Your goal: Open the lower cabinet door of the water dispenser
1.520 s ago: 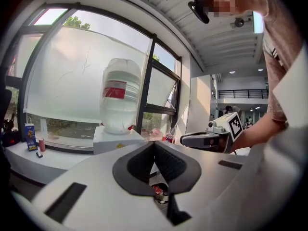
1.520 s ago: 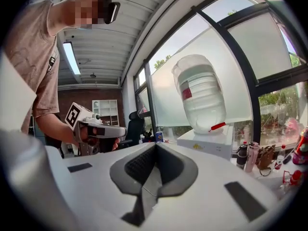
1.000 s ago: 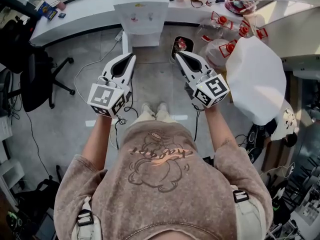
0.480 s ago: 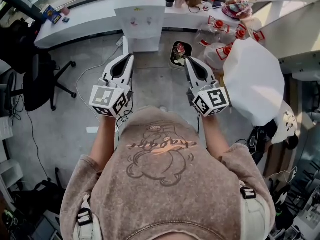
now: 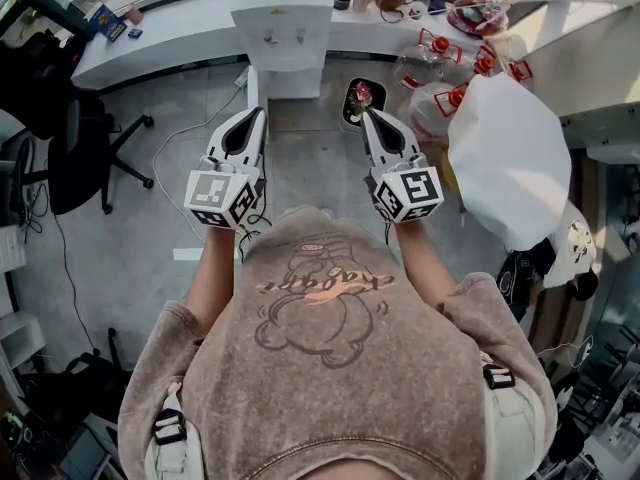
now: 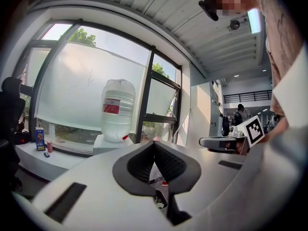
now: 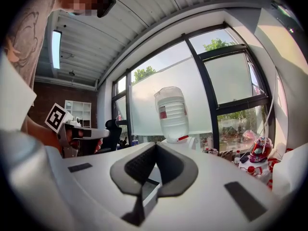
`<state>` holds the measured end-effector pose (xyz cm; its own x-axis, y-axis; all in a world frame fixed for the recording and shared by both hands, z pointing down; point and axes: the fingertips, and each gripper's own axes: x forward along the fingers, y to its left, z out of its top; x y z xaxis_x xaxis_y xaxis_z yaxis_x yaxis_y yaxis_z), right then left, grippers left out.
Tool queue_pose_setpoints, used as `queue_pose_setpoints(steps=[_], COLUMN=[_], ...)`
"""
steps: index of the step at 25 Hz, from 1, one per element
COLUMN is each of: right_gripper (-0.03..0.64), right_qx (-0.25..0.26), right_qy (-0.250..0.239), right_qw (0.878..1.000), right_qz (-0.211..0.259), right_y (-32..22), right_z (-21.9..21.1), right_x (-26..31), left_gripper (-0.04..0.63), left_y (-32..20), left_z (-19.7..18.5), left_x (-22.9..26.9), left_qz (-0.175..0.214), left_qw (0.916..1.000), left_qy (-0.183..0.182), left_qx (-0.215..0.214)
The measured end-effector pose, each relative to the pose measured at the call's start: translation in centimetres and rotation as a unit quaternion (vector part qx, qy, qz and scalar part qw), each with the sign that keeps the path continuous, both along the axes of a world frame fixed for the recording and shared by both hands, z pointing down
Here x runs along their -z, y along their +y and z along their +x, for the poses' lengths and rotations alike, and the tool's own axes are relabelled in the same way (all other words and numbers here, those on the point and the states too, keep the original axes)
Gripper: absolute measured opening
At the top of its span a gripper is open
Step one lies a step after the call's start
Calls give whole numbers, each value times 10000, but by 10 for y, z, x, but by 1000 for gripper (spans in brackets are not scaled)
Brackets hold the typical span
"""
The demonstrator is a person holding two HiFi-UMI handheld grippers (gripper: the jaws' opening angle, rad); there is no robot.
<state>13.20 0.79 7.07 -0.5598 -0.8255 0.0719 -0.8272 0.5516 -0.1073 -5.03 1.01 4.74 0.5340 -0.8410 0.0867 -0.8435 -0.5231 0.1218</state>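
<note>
The white water dispenser (image 5: 284,30) stands against the counter at the top of the head view, with a clear water bottle (image 6: 118,109) on top, also seen as the bottle (image 7: 172,112) in the right gripper view. Its lower front (image 5: 290,83) shows only as a narrow strip from above, and no door detail can be made out. My left gripper (image 5: 258,114) and right gripper (image 5: 366,116) are held side by side, level, pointing at the dispenser and well short of it. Both are shut with nothing in them. In each gripper view the other gripper shows off to the side.
A black office chair (image 5: 75,148) stands at the left, with a cable (image 5: 180,133) running across the floor. A small bin with flowers (image 5: 360,103) sits right of the dispenser. Water bottles with red caps (image 5: 450,93) and a large white bag (image 5: 510,158) fill the right side.
The person has shifted forward, so the feet no longer show. The right gripper has swung to point straighter at the dispenser. The left gripper has barely moved in the picture.
</note>
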Motion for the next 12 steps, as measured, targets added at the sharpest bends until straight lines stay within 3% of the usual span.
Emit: queue_pose_setpoints(steps=[12], right_gripper=[6], right_qx=[-10], right_qy=[120], right_qw=[9997], right_qz=[-196], right_y=[6], right_z=[1], right_x=[-27], left_gripper=[17], left_y=[5], left_z=[4], left_x=[-28], left_qz=[-129], left_qw=[9999], left_qy=[-57], left_qx=[20])
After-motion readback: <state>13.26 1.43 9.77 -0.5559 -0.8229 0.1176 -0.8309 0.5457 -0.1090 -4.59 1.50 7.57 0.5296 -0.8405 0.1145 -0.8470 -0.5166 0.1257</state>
